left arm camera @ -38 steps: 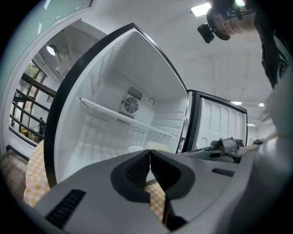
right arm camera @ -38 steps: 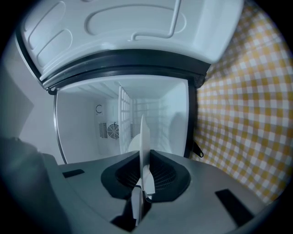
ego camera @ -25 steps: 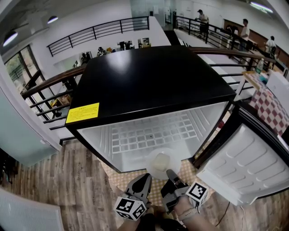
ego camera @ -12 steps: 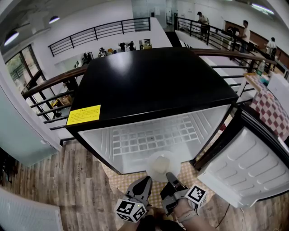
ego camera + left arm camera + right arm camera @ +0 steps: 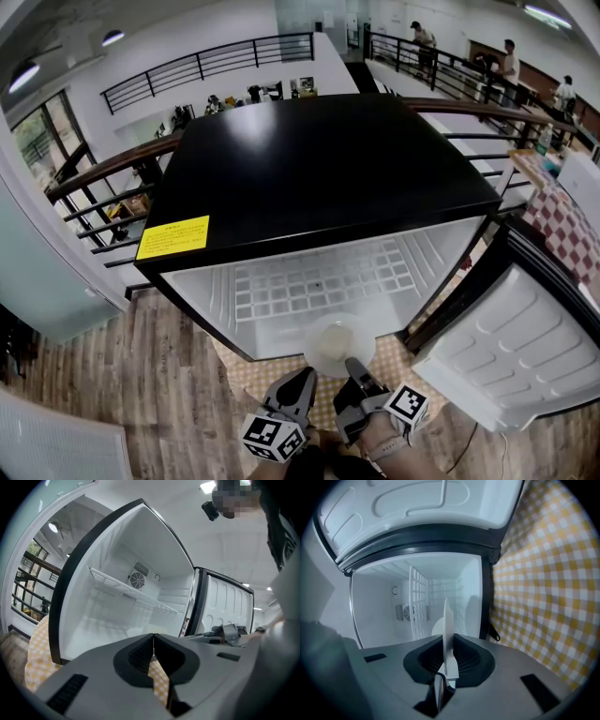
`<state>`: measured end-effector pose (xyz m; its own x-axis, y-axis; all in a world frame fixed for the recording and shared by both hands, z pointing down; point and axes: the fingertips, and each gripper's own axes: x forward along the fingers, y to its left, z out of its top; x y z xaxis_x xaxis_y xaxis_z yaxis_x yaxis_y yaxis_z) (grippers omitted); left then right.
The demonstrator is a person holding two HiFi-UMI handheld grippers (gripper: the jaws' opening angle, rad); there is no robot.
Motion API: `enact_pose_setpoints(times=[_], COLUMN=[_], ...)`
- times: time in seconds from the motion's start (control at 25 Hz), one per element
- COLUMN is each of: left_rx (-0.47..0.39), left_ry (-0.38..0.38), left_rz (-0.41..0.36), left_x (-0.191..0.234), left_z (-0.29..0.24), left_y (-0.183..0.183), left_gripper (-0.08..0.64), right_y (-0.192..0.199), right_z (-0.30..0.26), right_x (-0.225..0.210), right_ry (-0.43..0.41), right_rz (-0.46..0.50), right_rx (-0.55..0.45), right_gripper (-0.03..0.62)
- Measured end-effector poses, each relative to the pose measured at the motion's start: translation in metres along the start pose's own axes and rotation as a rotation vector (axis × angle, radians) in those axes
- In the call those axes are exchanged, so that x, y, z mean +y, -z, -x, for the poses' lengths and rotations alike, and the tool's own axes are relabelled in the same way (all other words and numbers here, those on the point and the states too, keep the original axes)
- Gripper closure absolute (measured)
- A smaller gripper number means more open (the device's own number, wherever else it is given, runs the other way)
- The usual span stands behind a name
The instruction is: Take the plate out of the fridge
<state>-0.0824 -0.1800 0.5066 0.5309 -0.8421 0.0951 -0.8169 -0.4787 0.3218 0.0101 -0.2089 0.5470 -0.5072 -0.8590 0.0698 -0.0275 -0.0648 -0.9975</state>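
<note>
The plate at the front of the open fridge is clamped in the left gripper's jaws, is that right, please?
Not quite: the right gripper holds it. The right gripper view shows the plate edge-on between its shut jaws, at the front of the open fridge; the left gripper is shut on nothing.

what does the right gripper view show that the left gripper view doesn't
Only the right gripper view: the plate seen edge-on, its rim pinched in the right tongs. Only the left gripper view: the left tongs shut on nothing, and a railing at the far left. Both: the open fridge, white inside, its rear fan, and the yellow checked cloth.
</note>
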Motion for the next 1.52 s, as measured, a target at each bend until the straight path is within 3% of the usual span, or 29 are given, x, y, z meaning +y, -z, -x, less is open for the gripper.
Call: enact_pose_setpoints(times=[0.72, 1.52], left_rx=[0.007, -0.022], left_ry=[-0.001, -0.065], left_rz=[0.012, 0.023], left_x=[-0.008, -0.021], left_z=[0.0, 0.012], left_y=[0.007, 0.01], left_gripper=[0.549, 0.549], right_y=[-0.001, 0.007], right_z=[0.005, 0.02], right_x=[-0.009, -0.007], right_ry=[-0.002, -0.013], right_rz=[-0.023, -0.02], right_rx=[0.0, 0.072], right_gripper=[0.543, 0.543])
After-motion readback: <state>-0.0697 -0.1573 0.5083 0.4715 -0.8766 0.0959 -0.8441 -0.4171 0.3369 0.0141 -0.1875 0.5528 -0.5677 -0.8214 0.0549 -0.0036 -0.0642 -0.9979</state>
